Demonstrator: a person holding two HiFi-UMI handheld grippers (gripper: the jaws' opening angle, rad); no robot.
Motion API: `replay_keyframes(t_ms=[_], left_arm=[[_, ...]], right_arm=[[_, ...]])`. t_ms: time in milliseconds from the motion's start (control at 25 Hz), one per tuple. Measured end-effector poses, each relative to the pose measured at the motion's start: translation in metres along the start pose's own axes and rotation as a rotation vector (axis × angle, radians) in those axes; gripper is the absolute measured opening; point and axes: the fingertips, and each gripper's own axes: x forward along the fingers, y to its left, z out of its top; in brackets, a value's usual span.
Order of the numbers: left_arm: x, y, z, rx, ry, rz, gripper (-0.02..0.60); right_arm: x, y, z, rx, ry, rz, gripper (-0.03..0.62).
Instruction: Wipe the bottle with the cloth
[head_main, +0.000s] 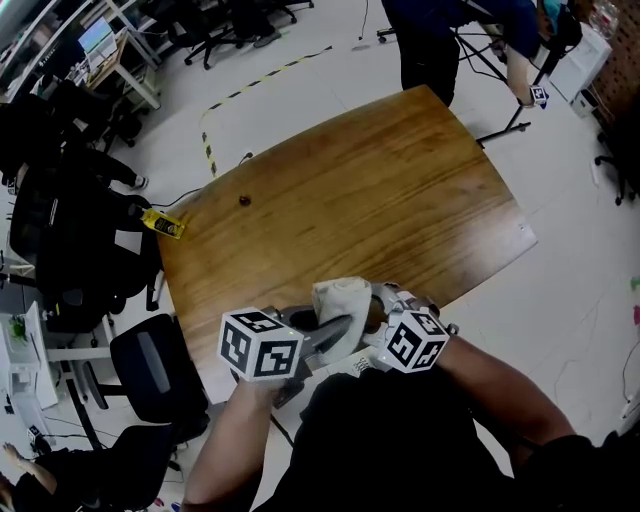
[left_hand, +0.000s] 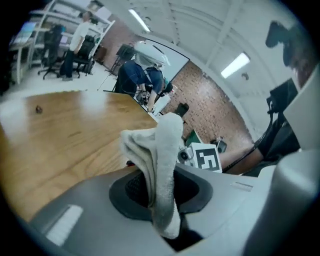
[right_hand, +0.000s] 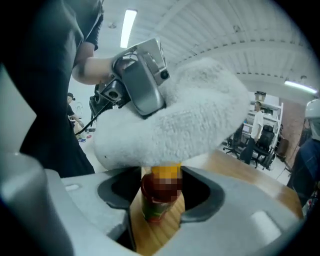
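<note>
We have the left hand-held gripper (left_hand: 161, 195) pressed together on a fold of the cloth (left_hand: 162, 145), which rises from between its jaws in a thick bunch. The right hand-held gripper (right_hand: 161, 192) has the bottle (right_hand: 159, 206) standing between its jaws. Its pads look to lie against the bottle's two sides, so we read it as a pinch on the body, though the contact is close to call.

The bottle's long axis runs crosswise to the line along which the right jaws close. Its base points toward the wooden surface (head_main: 360, 190) and its yellow cap rises out of the jaws. The bunched cloth sits on that cap, touching it from above and covering it.

From the left hand-held gripper, the bottle lies just past the jaw tips on the far side of the cloth, and the cloth hides it in that gripper's own view. In the head view both tools meet close together over the near edge of the surface.

We judge the wipe belongs to the left hand, since it carries the cloth and is already at the cap. The stroke should follow the bottle's axis from the cap downward while the right hand steadies it. The right pads cover part of the body, so that band may go unwiped unless the bottle is turned.
</note>
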Motion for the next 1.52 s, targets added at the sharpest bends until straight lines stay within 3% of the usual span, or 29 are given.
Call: replay_keyframes(t_ms=[80, 240, 280, 360, 440, 680, 800, 920, 1000, 1120, 1240, 1360, 1440, 1520], left_arm=[[0.0, 0.003, 0.0, -0.166, -0.055, -0.105, 0.098], [-0.002, 0.004, 0.004, -0.571, -0.208, -0.37, 0.098], [-0.004, 0.004, 0.007, -0.633, -0.251, -0.422, 0.098], [-0.009, 0.011, 0.007, -0.684, -0.304, -0.46, 0.097], [-0.008, 0.024, -0.004, -0.687, -0.308, -0.431, 0.097], [0.006, 0.064, -0.047, -0.62, -0.232, -0.198, 0.097], [0.008, 0.067, -0.052, -0.599, -0.234, -0.148, 0.097], [-0.006, 0.067, -0.049, -0.543, -0.306, -0.1, 0.098], [-0.021, 0.059, -0.046, -0.517, -0.369, -0.106, 0.098], [-0.045, 0.039, -0.053, -0.5, -0.448, -0.142, 0.1], [-0.067, 0.023, -0.069, -0.484, -0.532, -0.106, 0.1], [-0.084, 0.013, -0.087, -0.476, -0.619, -0.005, 0.1], [-0.094, 0.008, -0.098, -0.427, -0.677, 0.131, 0.1], [-0.099, -0.002, -0.108, -0.355, -0.729, 0.275, 0.1]], right_arm=[[0.0, 0.0, -0.001, -0.003, 0.005, 0.004, 0.229], [-0.001, 0.0, -0.006, -0.006, 0.011, 0.013, 0.229], [-0.001, -0.001, -0.006, -0.006, 0.012, 0.015, 0.229], [-0.002, -0.001, -0.006, -0.005, 0.014, 0.017, 0.229], [-0.001, 0.0, -0.006, -0.006, 0.019, 0.014, 0.229], [0.0, -0.003, -0.01, -0.016, 0.046, 0.01, 0.229], [-0.002, -0.006, -0.012, -0.013, 0.058, 0.004, 0.229], [-0.006, -0.009, -0.013, -0.006, 0.062, -0.004, 0.229], [-0.008, -0.013, -0.015, -0.031, 0.073, -0.02, 0.23], [-0.018, -0.018, -0.02, -0.063, 0.087, -0.025, 0.31], [-0.042, -0.017, -0.016, -0.07, 0.072, -0.012, 0.328], [-0.078, -0.023, -0.015, 0.03, 0.025, -0.049, 0.328], [-0.108, -0.032, -0.017, 0.176, -0.031, -0.088, 0.315], [-0.142, -0.039, -0.018, 0.345, -0.083, -0.118, 0.159]])
